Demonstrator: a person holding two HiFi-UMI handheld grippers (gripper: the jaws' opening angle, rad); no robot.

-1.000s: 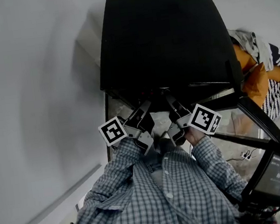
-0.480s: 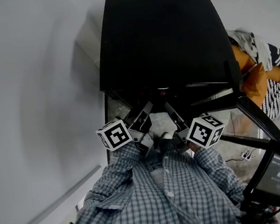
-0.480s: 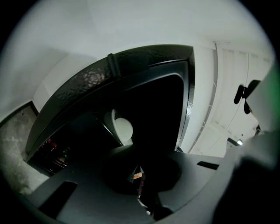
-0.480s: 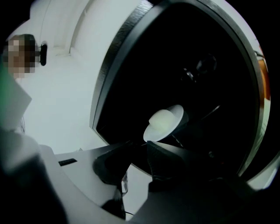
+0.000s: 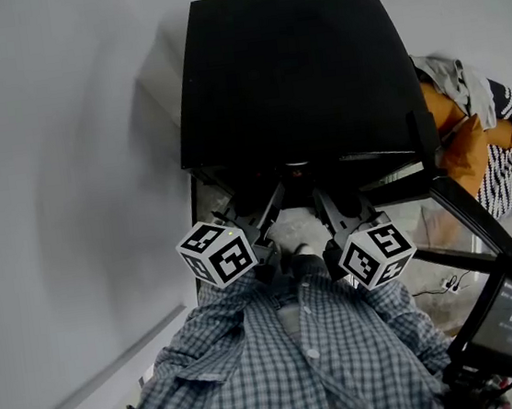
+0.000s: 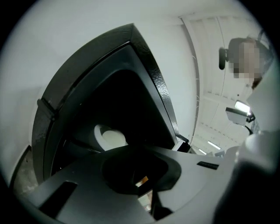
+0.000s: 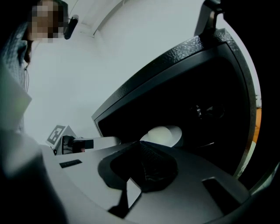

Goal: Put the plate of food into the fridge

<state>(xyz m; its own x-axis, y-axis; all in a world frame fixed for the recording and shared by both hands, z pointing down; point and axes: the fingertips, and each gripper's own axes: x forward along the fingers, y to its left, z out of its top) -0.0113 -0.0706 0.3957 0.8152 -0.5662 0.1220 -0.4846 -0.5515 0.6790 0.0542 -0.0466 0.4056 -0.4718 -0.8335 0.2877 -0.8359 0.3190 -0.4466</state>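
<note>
- Black fridge [image 5: 290, 65] fills the middle of the head view, seen from above against a pale wall [image 5: 58, 177]. Its front stands open toward the person.
- White plate [image 6: 109, 136] sits inside the fridge's dark compartment, beyond the tips of both grippers and touched by neither. It is too dim to tell what lies on it.
- Left gripper [image 6: 139, 177] points into the open front, rolled over to one side. Its jaws look pressed together with nothing between them, and the plate shows just above them in the left gripper view.
- Right gripper [image 7: 142, 175] points into the same opening from the other side, also rolled. Its jaws have just been closing and now meet, empty. In the right gripper view the plate shows just past their tips.
- Left marker cube [image 5: 216, 252] and right marker cube [image 5: 376, 254] sit close to the person's chest, one on each side, just in front of the checked shirt [image 5: 312, 359].
- Orange cushions [image 5: 472, 149] with striped cloth lie to the right of the fridge, and a dark screen [image 5: 510, 316] stands at the lower right.
</note>
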